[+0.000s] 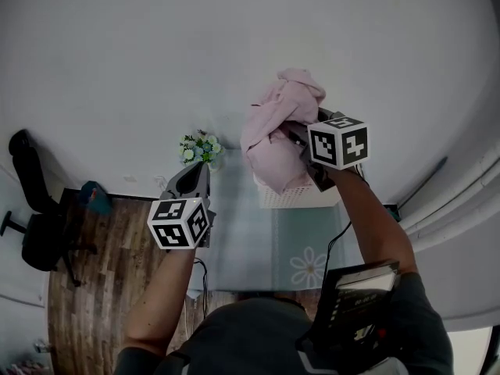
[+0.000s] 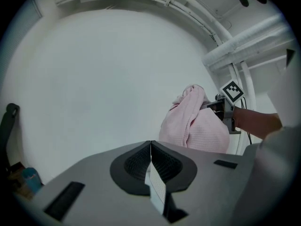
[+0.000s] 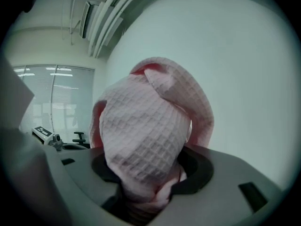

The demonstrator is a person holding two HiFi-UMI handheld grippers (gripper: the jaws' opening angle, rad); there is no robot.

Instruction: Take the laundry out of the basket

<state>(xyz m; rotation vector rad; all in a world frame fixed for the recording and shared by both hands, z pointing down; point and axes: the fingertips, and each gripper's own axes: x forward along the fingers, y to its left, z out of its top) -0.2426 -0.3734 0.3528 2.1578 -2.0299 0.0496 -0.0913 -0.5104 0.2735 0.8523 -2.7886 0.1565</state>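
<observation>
**A:** Where is the pink towel [image 3: 146,135]?

**B:** It is up in the air, over the white basket [image 1: 291,198]. The right gripper [image 1: 299,137] has its jaws pinched on a bunch of it. The rest hangs down in folds. The low end is near the top of the basket, but I can't tell if it touches.

**A:** What about the left gripper [image 2: 150,150]?

**B:** Its jaws are pressed together with nothing in them. It is off to the side, well apart from the towel.

**A:** Is the towel hard to hold?

**B:** I don't think so. It looks soft, floppy and light. It has a bumpy square weave, so it should not slip, and it won't break. But it sags, so the low end could catch on the basket. A thick bunch near the middle seems the best place to grab.

**A:** How many things are there?

**B:** One towel, one basket and two grippers. I can't tell if more laundry is in the basket, because the towel hides the inside.
</observation>
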